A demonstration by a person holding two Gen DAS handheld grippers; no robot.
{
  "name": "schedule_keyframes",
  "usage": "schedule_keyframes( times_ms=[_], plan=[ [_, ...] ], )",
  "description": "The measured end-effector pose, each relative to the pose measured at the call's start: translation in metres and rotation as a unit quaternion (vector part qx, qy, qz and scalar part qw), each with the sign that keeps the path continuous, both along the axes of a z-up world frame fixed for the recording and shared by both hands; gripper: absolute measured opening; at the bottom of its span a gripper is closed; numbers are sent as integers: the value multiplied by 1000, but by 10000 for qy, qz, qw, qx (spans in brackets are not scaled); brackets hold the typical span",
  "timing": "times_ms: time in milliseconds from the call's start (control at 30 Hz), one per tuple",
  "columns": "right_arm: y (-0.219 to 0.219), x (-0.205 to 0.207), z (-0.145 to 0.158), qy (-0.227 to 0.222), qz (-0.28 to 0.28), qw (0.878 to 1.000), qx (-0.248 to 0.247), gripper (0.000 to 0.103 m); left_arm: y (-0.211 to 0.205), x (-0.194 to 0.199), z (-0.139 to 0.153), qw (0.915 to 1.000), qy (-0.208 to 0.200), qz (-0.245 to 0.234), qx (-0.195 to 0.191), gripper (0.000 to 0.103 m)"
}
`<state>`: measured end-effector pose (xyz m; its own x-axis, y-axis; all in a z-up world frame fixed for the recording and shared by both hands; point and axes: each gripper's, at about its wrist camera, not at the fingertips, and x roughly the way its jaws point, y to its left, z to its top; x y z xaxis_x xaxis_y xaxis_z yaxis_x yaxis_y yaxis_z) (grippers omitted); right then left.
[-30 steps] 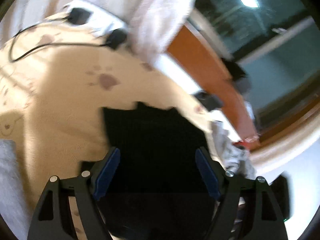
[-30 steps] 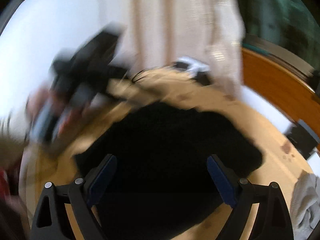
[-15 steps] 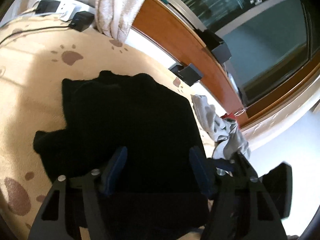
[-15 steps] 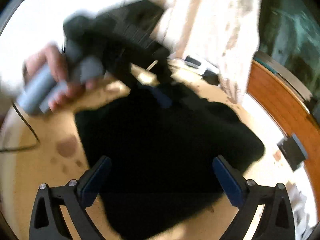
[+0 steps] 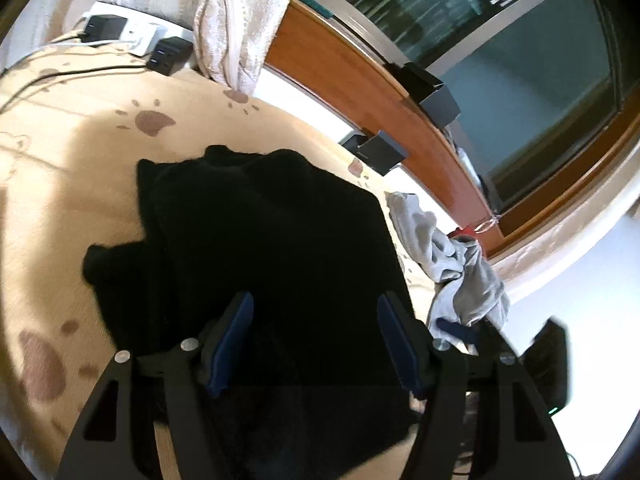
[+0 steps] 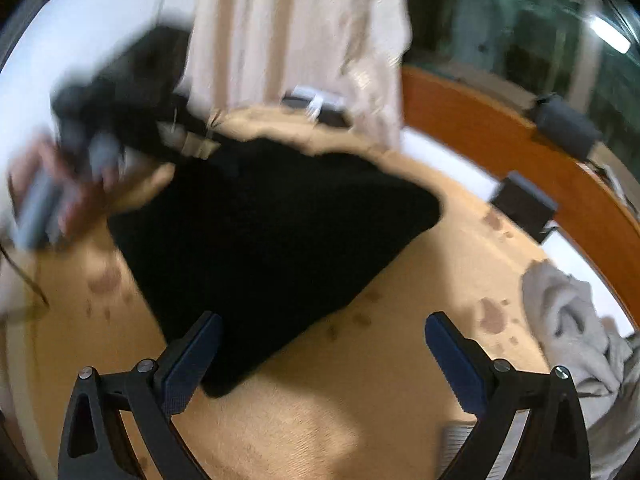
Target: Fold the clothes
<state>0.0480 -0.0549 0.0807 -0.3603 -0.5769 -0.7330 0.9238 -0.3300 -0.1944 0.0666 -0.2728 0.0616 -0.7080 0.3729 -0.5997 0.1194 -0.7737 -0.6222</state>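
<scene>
A black garment [image 5: 272, 240] lies partly folded on a beige paw-print blanket [image 5: 80, 148]. My left gripper [image 5: 316, 320] is open just above the garment's near part, with cloth between and under its blue pads. In the right wrist view the same black garment [image 6: 272, 232] lies as a folded slab. My right gripper [image 6: 320, 344] is open and empty over the garment's near corner and bare blanket [image 6: 400, 288]. The hand-held left gripper [image 6: 120, 120] shows blurred at the garment's far left edge.
A crumpled grey garment [image 5: 452, 256] lies to the right, also in the right wrist view [image 6: 572, 320]. A power strip with chargers and cables [image 5: 128, 36] sits at the back by a pale curtain [image 5: 240, 20]. A wooden window ledge [image 5: 380, 92] holds dark boxes [image 5: 432, 88].
The left gripper has drawn back and its view has swung, so more of the garment shows. The right gripper has shifted right, off the middle of the garment to its near corner.
</scene>
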Motion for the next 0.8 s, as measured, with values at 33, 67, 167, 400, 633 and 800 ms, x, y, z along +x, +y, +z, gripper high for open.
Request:
schedule_keyframes(
  times_ms=[33, 67, 167, 400, 633, 800],
  plan=[
    [-1, 2, -10, 131, 16, 9997, 220, 102, 6, 4, 5, 9999, 47, -59, -139, 81],
    [1, 3, -10, 189, 21, 9997, 157, 102, 13, 9, 10, 9994, 100, -136, -294, 81],
    [10, -1, -11, 188, -4, 9998, 108, 102, 29, 13, 5, 9962, -35, -312, -816, 82],
    [37, -7, 4, -121, -118, 9986, -493, 102, 14, 19, 0, 9995, 17, -73, -313, 82],
    [33, 0, -20, 233, 171, 9992, 276, 102, 13, 18, 0, 9998, -16, 3, -206, 82],
    [31, -39, 27, 503, -306, 9974, -413, 102, 10, 15, 2, 9999, 4, -19, -124, 83]
  ],
)
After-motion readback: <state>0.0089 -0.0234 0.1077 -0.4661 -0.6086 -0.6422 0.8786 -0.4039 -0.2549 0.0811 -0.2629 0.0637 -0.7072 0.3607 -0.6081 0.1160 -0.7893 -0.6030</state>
